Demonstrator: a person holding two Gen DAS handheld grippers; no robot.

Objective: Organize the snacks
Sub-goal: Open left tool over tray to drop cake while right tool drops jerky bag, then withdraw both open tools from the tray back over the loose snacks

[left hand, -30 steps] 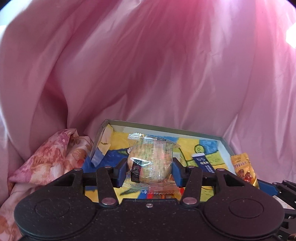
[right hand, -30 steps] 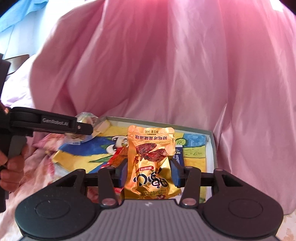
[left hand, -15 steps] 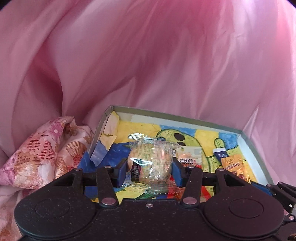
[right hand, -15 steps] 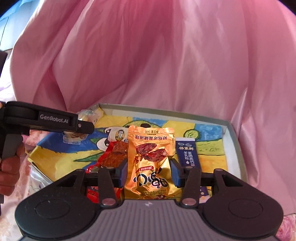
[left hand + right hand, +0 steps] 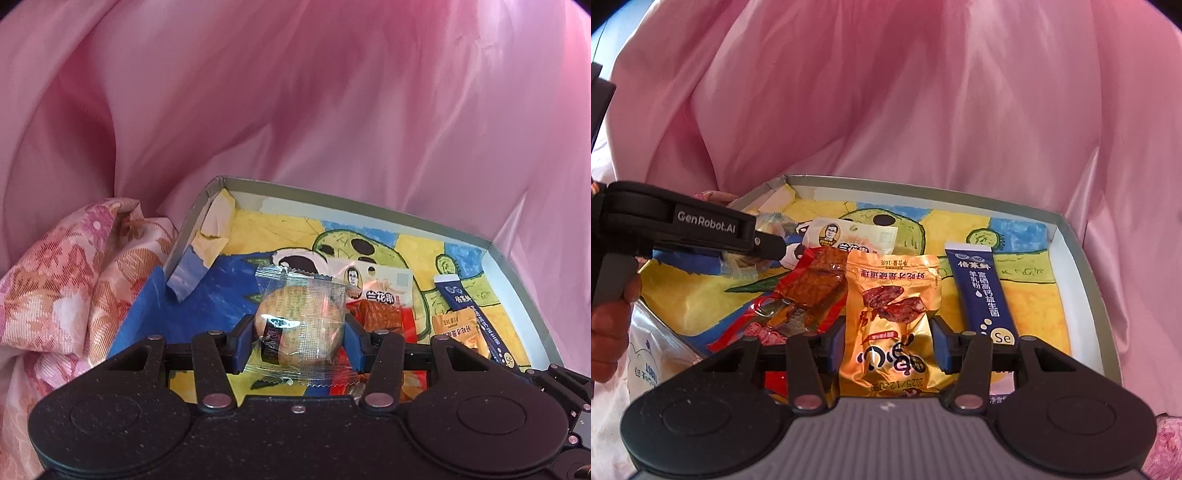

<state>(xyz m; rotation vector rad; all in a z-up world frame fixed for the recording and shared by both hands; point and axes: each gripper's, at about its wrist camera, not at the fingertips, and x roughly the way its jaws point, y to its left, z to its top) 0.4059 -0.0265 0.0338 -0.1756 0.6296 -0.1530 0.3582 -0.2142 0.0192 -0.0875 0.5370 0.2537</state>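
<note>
- While the pink cloth (image 5: 295, 110) fills the whole background of both wrist views, we see more of the painted box (image 5: 517, 266) than a second ago: its floor has opened out under both grippers, so we judge that we have come down over it and the set-down is close
- One box, then, with a yellow, blue and green painted lining; it lies on bedding, with a floral cloth (image 5: 74, 266) bunched at its left wall
- Two grippers, each loaded as before: the left gripper (image 5: 299, 339) is clamped on the round cake in clear wrap (image 5: 301, 321), held over the blue part of the floor; the right gripper (image 5: 888, 343) has its pads against the sides of the gold pouch (image 5: 892, 314), which hangs over the middle of the box
- Neither snack has been let go yet, so for the task both are still to be placed
- Already lying in the box we count two: one red-and-white packet of brown strips (image 5: 820, 280) and one dark blue sachet (image 5: 979, 288), the packet left of the pouch, the sachet right of it
- One white bag (image 5: 653, 354) lies outside the box at its near left corner, beside one hand (image 5: 609, 332)
</note>
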